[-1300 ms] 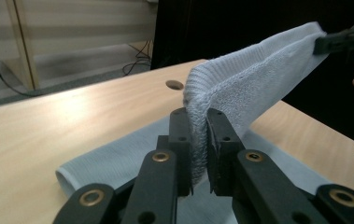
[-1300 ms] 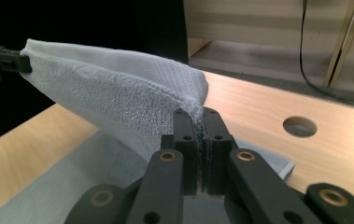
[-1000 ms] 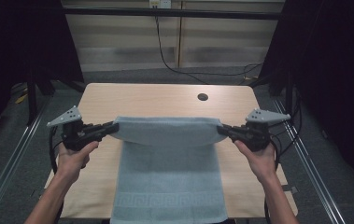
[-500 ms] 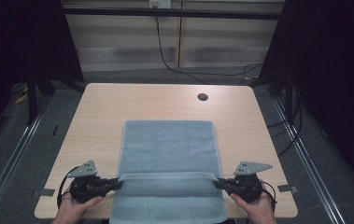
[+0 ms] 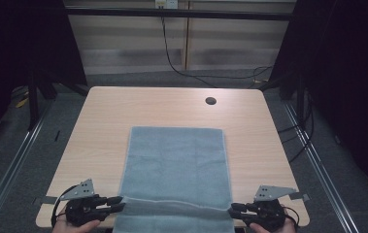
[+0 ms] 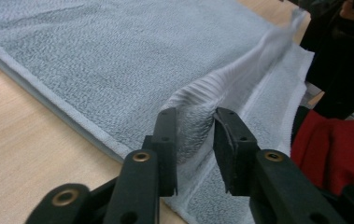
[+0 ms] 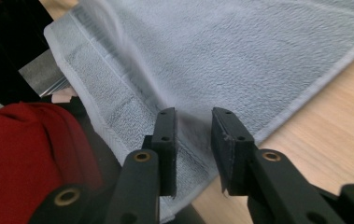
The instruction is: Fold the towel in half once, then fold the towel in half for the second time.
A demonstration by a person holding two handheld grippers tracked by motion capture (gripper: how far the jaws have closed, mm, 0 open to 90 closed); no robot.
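A grey-blue towel (image 5: pixel 174 165) lies folded on the wooden table (image 5: pixel 104 111), its upper edge resting near the front edge. My left gripper (image 5: pixel 119 203) sits at the towel's near left corner. In the left gripper view my left gripper (image 6: pixel 194 119) has just been opening; a loose hump of towel (image 6: pixel 118 56) stands between the parted jaws. My right gripper (image 5: pixel 232 209) is at the near right corner. In the right gripper view my right gripper (image 7: pixel 193 116) has also just been opening, with the towel (image 7: pixel 240 51) lying slack under it.
A round dark cable hole (image 5: pixel 210 101) sits near the table's far edge. Bare wood flanks the towel on both sides. The person's red garment (image 6: pixel 333 149) is close behind the table's front edge. Metal rails run along the floor beside the table.
Both hands carried the towel's far edge toward the person and down onto the near part, folding it in half. Both grippers' jaws have since parted and the edge lies slack.
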